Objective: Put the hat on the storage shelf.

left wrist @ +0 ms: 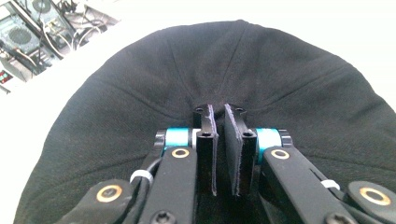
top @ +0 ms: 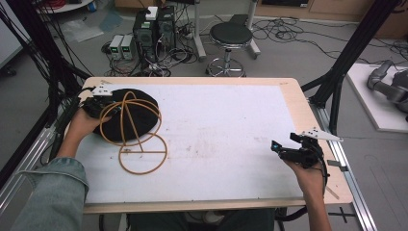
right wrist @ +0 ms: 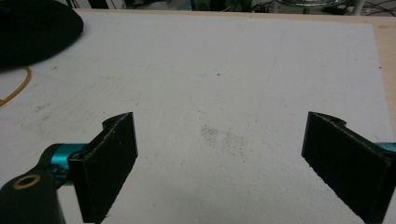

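One round black fabric hat (top: 126, 113) and one orange wire frame of hoops (top: 139, 139) lie on one white-topped wooden worktop (top: 231, 125). Two black hand-held tongs are present, the left tongs (top: 98, 101) and the right tongs (top: 284, 147). Behind stands one round black stool (top: 231, 36).

The tabletop (top: 293, 103) is light wood with a big white sheet (top: 216, 139) covering most of it. A black cloth hat (top: 127, 113) lies on the sheet near the far left corner. A yellow wire frame (top: 142, 147) of hoops rests over the hat and on the sheet just beside it.
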